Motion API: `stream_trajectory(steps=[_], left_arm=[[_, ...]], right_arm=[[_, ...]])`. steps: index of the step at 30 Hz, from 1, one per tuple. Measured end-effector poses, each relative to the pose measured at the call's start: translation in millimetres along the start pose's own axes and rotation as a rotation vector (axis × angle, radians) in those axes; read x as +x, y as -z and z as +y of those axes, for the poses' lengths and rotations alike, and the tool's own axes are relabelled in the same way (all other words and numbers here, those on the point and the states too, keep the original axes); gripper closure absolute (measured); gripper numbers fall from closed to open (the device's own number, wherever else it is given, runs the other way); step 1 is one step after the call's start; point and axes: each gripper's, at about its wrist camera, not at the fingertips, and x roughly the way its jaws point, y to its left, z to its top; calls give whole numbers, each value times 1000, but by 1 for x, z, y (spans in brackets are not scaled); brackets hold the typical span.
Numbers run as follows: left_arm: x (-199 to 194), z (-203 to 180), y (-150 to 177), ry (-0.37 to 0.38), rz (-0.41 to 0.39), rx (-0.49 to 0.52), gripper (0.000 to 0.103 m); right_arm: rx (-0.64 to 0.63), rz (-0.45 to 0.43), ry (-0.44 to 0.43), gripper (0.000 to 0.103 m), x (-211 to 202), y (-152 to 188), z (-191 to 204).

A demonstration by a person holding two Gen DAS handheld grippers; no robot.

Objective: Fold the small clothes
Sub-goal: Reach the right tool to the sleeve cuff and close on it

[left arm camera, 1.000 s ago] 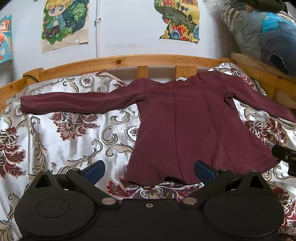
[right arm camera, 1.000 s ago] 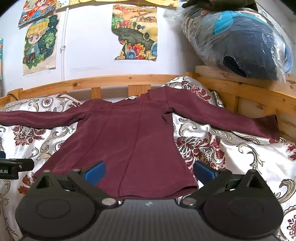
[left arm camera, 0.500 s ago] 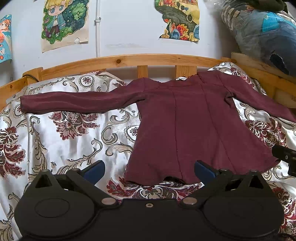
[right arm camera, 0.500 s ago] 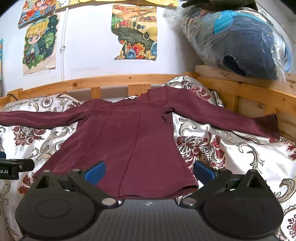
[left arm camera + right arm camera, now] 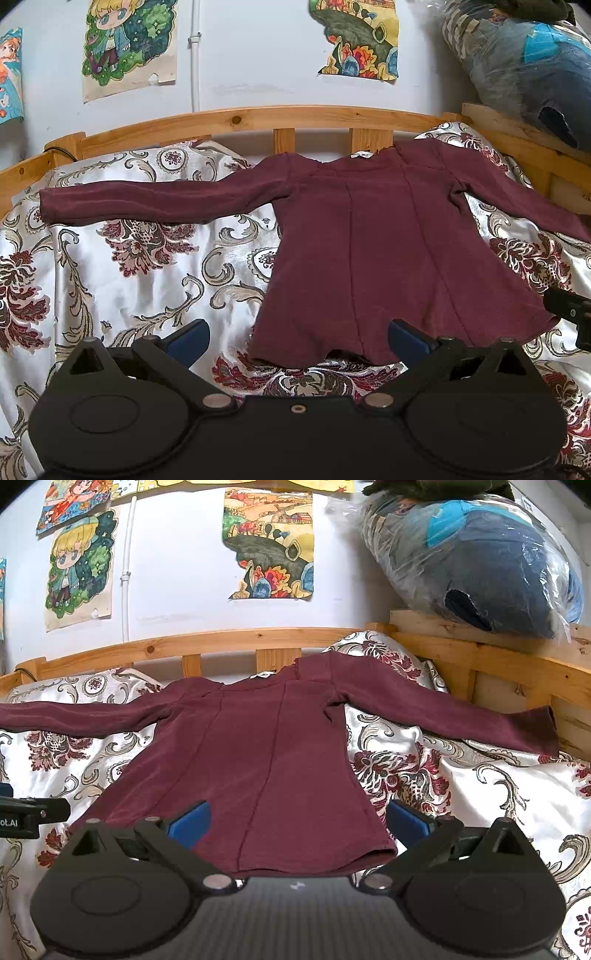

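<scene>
A maroon long-sleeved top (image 5: 388, 251) lies flat on the bed, collar toward the headboard, both sleeves spread out; it also shows in the right wrist view (image 5: 258, 760). My left gripper (image 5: 297, 338) is open and empty, just in front of the hem's left part. My right gripper (image 5: 297, 819) is open and empty, its blue pads either side of the hem's right part. The right gripper's tip shows at the left view's right edge (image 5: 569, 314). The left gripper's tip shows at the right view's left edge (image 5: 29, 812).
A satin floral bedspread (image 5: 110, 280) covers the bed. A wooden headboard rail (image 5: 258, 118) runs along the back, and a wooden side rail (image 5: 498, 657) on the right carries a plastic-wrapped bundle (image 5: 480, 565). Posters hang on the wall.
</scene>
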Motion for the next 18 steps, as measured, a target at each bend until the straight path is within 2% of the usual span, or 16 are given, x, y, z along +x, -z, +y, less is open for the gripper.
stream_trajectory(steps=[4, 7, 10, 13, 16, 18], left_arm=[[6, -1, 0, -2, 6, -3, 1], [17, -9, -12, 17, 16, 51, 1], [28, -15, -31, 44, -21, 92, 1], [43, -23, -49, 85, -38, 111, 1], [64, -29, -60, 108, -43, 128, 1], [78, -31, -61, 107, -32, 134, 1]], right_arm=[[0, -17, 16, 0, 1, 0, -3], [36, -28, 46, 0, 9, -9, -16], [130, -53, 85, 0, 22, -25, -49], [240, -31, 146, 0, 41, -39, -95], [368, -55, 199, 0, 56, -43, -150], [374, -26, 255, 0, 64, -48, -177]])
